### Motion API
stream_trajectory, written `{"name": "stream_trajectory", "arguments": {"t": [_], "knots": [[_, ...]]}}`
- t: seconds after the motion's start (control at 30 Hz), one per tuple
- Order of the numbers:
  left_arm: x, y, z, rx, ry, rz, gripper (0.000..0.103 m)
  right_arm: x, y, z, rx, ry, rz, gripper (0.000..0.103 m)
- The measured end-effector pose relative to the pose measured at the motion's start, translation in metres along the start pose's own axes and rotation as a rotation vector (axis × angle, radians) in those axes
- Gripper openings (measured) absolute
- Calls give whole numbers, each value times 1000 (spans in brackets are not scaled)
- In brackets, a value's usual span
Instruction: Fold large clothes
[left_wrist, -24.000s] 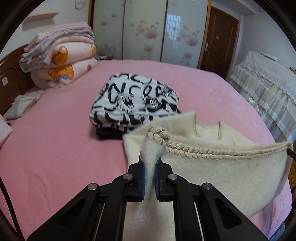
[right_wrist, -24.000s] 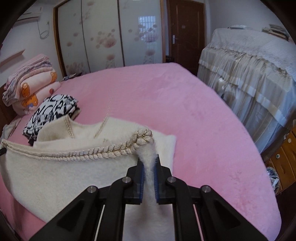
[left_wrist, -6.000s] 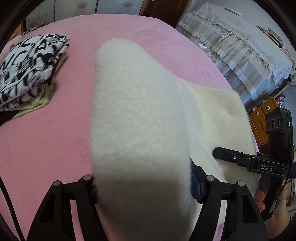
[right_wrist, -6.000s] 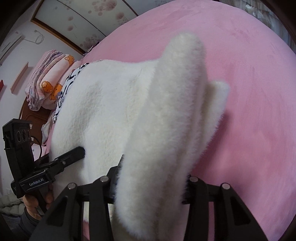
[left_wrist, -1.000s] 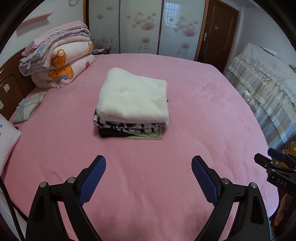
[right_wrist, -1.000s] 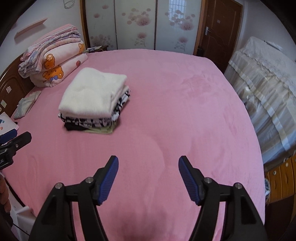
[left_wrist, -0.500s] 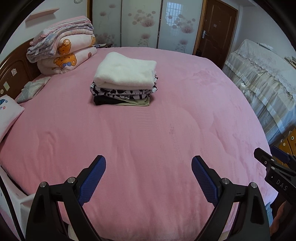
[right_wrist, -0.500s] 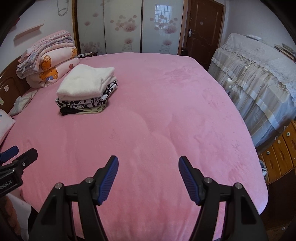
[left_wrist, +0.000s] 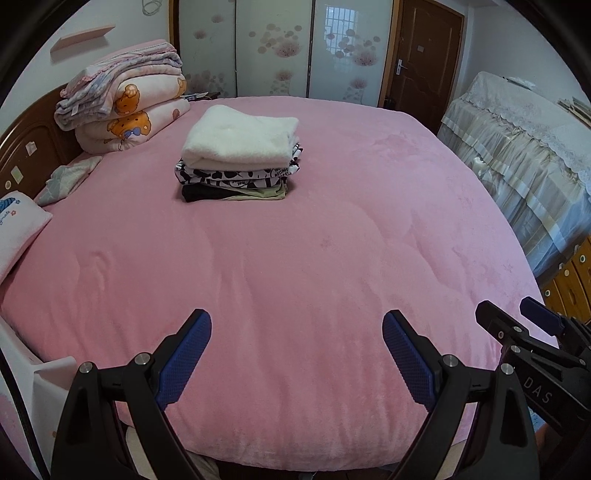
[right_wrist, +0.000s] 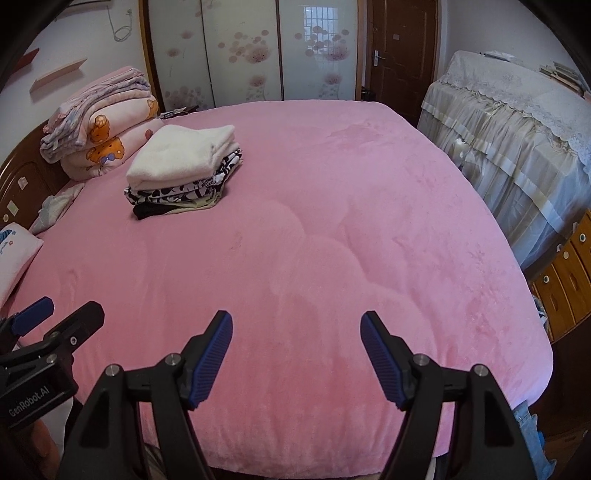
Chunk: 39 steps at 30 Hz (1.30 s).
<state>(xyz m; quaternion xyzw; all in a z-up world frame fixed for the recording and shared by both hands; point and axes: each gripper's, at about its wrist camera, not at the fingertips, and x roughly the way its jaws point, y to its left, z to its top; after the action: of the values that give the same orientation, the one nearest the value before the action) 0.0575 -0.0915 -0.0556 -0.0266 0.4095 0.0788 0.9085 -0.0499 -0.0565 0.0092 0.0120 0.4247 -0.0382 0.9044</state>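
A folded cream fleece garment (left_wrist: 240, 138) lies on top of a stack of folded clothes (left_wrist: 236, 181) at the far left of the pink bed (left_wrist: 295, 258). It also shows in the right wrist view (right_wrist: 181, 155). My left gripper (left_wrist: 295, 332) is open and empty above the bed's near edge, far from the stack. My right gripper (right_wrist: 295, 332) is open and empty too. The right gripper shows at the left wrist view's right edge (left_wrist: 524, 325), and the left gripper at the right wrist view's left edge (right_wrist: 55, 317).
Folded pink quilts (left_wrist: 125, 107) sit by the wooden headboard (left_wrist: 26, 147). A small cloth (left_wrist: 66, 177) and a pillow (left_wrist: 14, 229) lie at the left. A covered piece of furniture (left_wrist: 524, 147) and wooden drawers (left_wrist: 569, 273) stand at the right. Wardrobe doors and a brown door are behind.
Both grippers have drawn back from the stack toward the near edge of the bed. They stay open and empty. The cream garment rests folded on the stack.
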Motion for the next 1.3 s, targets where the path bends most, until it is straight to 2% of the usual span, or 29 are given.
{"name": "stream_trajectory", "arguments": {"t": [0.5,0.63,1.3], "knots": [[7,-10,-9,21,19,-11,93,1,4,-8,1,-19,29,72],[8,-11,-9,24,21,-11,93,0,6,-9,-10,-29,6,72],[8,-13,-11,23,18,-15,93,-6,4,-10,20,-44,1,72]]}}
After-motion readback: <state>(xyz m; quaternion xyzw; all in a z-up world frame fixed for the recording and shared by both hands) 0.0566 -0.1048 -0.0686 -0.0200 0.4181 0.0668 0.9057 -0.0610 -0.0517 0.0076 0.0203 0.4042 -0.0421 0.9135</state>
